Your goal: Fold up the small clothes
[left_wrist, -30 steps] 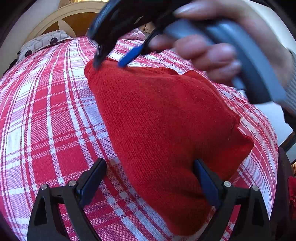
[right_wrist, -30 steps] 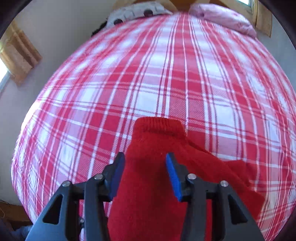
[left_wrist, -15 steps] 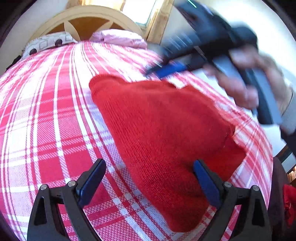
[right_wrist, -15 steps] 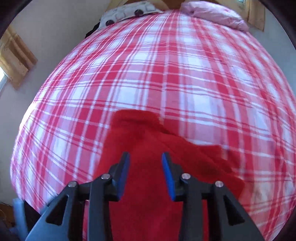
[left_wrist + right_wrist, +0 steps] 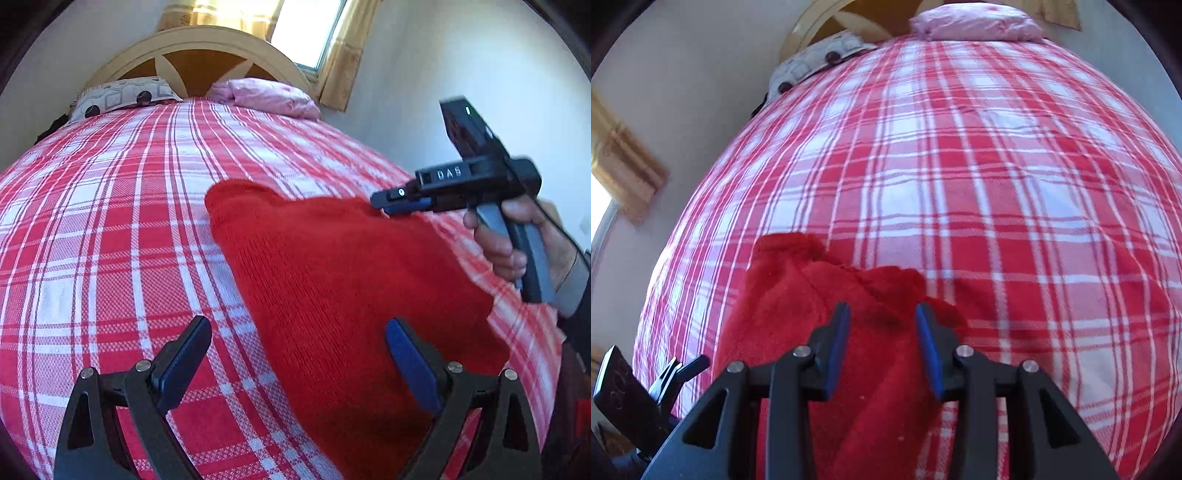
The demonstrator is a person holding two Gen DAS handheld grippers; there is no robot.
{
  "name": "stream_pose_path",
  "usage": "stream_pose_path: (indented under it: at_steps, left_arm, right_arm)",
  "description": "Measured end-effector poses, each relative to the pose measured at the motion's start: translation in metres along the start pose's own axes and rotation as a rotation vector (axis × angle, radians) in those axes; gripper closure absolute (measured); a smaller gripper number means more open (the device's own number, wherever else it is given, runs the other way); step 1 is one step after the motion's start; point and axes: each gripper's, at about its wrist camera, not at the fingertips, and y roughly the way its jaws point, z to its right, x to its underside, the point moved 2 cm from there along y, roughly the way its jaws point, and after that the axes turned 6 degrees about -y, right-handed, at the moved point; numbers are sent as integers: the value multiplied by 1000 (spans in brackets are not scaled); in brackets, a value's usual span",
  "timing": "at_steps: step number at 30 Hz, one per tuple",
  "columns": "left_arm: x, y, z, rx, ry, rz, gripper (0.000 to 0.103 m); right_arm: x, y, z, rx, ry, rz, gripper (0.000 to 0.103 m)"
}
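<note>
Across the bed (image 5: 110, 229), a red-and-white plaid cover is filling both views, with the headboard (image 5: 199, 55) and two pillows at twelve o'clock. I am reading the scene from the biggest thing down.

Next in size, the red knit (image 5: 332, 295) is lying flat on the plaid, near the bed's close edge. In the left wrist view its long axis is running from a narrow rounded end at about eleven o'clock down to a wide end at five o'clock. In the right wrist view it is sitting at six to seven o'clock, directly under my tool, with a rumpled upper edge at about twelve o'clock of the jaws.

My left gripper (image 5: 299, 354) is hanging spread wide, one finger over bare plaid and the other over the knit, pinching nothing.

My right gripper (image 5: 881, 332) is hovering with its jaws partly apart, and I am seeing cloth behind them but no pads pressing on it. From the left view it is sitting at two o'clock, tips just at the knit's far edge, a hand (image 5: 517, 240) wrapped around its handle.

I am judging the right gripper nearer that far edge, so the next pinch looks like its job, folding toward me.
</note>
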Motion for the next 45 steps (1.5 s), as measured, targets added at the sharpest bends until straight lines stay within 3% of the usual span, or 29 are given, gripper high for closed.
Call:
stream_pose_path:
  at_steps: [1, 4, 6, 9, 11, 13, 15, 16, 17, 18, 20, 25, 28, 31, 34, 37, 40, 43, 45]
  left_arm:
    - [1, -1, 2, -1, 11, 1, 7]
    - [5, 3, 10, 9, 63, -16, 7]
    - [9, 7, 14, -6, 90, -41, 7]
    - [12, 8, 15, -8, 99, -54, 7]
    - [14, 8, 12, 3, 83, -68, 7]
    - [12, 9, 7, 20, 62, -68, 7]
    - [11, 7, 1, 43, 29, -66, 7]
    - [11, 7, -1, 51, 17, -65, 7]
    - [11, 6, -4, 57, 5, -62, 7]
    - [11, 4, -4, 59, -2, -56, 7]
    - [10, 0, -4, 51, -11, -33, 7]
    - [9, -9, -3, 37, -8, 21, 6]
    - [6, -5, -6, 28, -11, 16, 6]
    - [6, -6, -8, 29, -10, 18, 6]
    - [6, -8, -7, 21, -1, 26, 6]
    - [9, -11, -3, 5, 24, 25, 6]
    - [15, -6, 5, 13, 79, -23, 6]
    - [21, 10, 13, -23, 132, -115, 6]
    - [23, 14, 16, -23, 148, -135, 6]
  right_arm:
    - [0, 6, -4, 17, -29, -16, 62]
    - [6, 24, -13, 114, -113, -86, 90]
    - [7, 30, -13, 152, -125, -98, 94]
    - [5, 27, 8, 200, -42, -78, 99]
    - [7, 34, 24, 280, -3, -105, 100]
    - [12, 30, 29, 235, 22, -83, 100]
    - [16, 10, 30, 210, 49, -6, 93]
    - [21, -5, 30, 187, 81, 36, 75]
    - [27, -20, 29, 154, 105, 70, 46]
    - [32, -32, 25, 129, 116, 96, 40]
    - [56, -67, 35, 92, 122, 159, 40]
    - [116, -105, 25, 32, 87, 143, 48]
    - [143, -101, 4, 12, 51, 103, 60]
    - [159, -87, -8, -42, 51, 54, 62]
    - [165, -68, -13, 25, 29, 23, 93]
    - [174, -75, -17, 32, 49, 52, 94]
    - [181, -96, -12, 120, 87, 106, 95]
    - [184, -82, 5, 141, 121, 62, 95]
    - [185, -72, 8, 146, 119, 43, 94]
